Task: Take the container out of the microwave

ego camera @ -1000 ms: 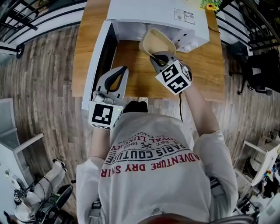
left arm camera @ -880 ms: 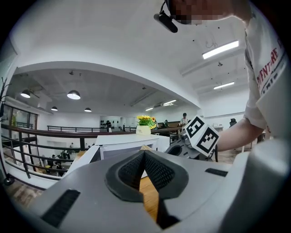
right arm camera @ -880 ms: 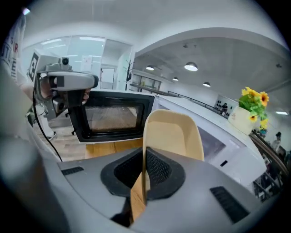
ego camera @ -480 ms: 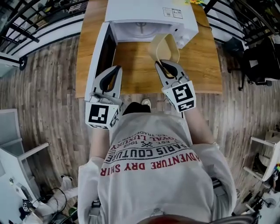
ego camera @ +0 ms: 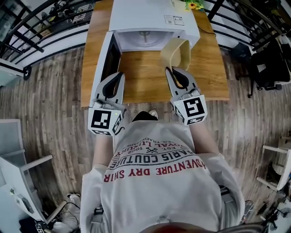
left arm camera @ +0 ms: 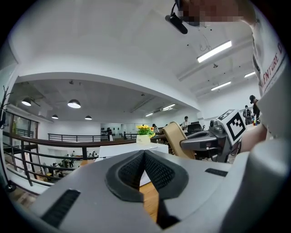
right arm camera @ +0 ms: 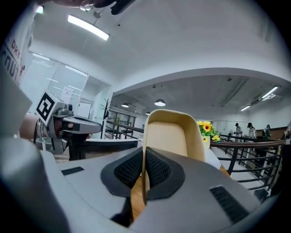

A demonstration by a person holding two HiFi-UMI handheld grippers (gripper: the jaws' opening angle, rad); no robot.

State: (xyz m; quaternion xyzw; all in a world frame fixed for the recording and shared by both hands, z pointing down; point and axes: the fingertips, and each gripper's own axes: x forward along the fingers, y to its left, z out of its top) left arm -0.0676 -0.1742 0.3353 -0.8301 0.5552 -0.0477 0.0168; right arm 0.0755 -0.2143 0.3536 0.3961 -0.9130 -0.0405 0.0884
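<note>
A beige rectangular container (ego camera: 176, 53) hangs in the air over the wooden table (ego camera: 145, 73), outside the white microwave (ego camera: 150, 20). My right gripper (ego camera: 173, 72) is shut on its near rim, and the container (right arm camera: 170, 134) stands tilted on edge with its hollow facing me. The rim runs between the dark pads (right arm camera: 157, 170). The microwave's door (ego camera: 103, 59) stands wide open to the left and its chamber shows only the turntable. My left gripper (ego camera: 117, 76) is shut, holds nothing, and hovers by the door's lower end; the container (left arm camera: 175, 139) shows to its right.
A small pot of yellow flowers (ego camera: 193, 4) stands on the table behind the microwave. Black railings (ego camera: 41, 22) run along the far left and right of the table. A dark chair (ego camera: 268, 63) is on the right.
My right gripper has drawn the container out of the microwave mouth, up and toward me, turning it onto its edge. My left gripper has risen a little beside the door.
</note>
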